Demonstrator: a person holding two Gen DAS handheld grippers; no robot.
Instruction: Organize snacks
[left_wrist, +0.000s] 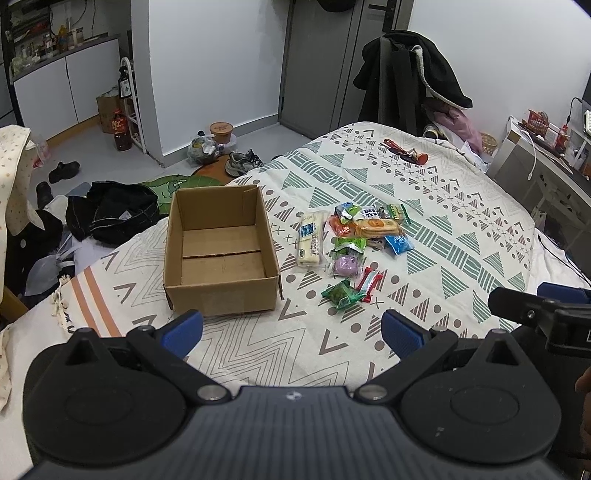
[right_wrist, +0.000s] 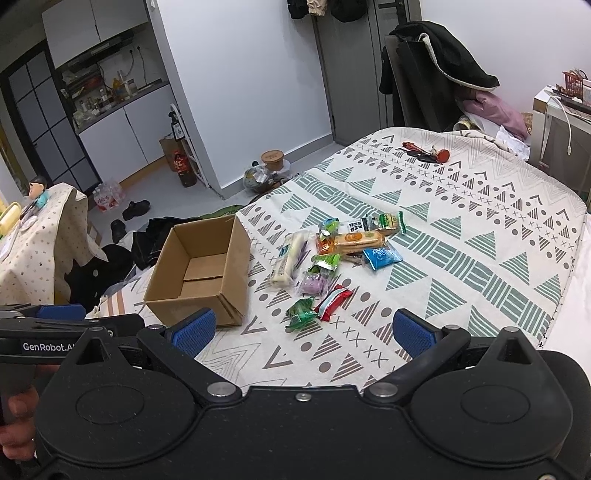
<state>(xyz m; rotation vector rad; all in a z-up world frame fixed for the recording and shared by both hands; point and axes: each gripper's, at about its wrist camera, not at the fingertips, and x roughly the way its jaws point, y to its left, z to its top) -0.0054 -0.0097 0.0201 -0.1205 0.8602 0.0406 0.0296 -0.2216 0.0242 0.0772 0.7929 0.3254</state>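
Note:
An open, empty cardboard box (left_wrist: 221, 254) (right_wrist: 201, 273) stands on the patterned bedspread. Right of it lies a heap of several wrapped snacks (left_wrist: 354, 243) (right_wrist: 332, 258): a long white pack (left_wrist: 311, 243) (right_wrist: 289, 260), an orange biscuit pack (left_wrist: 378, 225) (right_wrist: 356, 239), a blue packet (left_wrist: 398, 244) (right_wrist: 381, 257), a purple one (left_wrist: 345, 266) (right_wrist: 313, 285), a green one (left_wrist: 341, 294) (right_wrist: 301, 314) and a red one (left_wrist: 368, 284) (right_wrist: 332, 304). My left gripper (left_wrist: 291, 330) is open and empty, nearer me than the box. My right gripper (right_wrist: 304, 332) is open and empty, nearer me than the green packet.
A bedspread (left_wrist: 424, 206) covers the bed; red-handled tools (left_wrist: 406, 151) (right_wrist: 424, 153) lie at its far end. A chair draped with a black coat (left_wrist: 410, 77) stands behind. Clothes and shoes (left_wrist: 110, 214) litter the floor left. A draped table (right_wrist: 37, 236) sits at far left.

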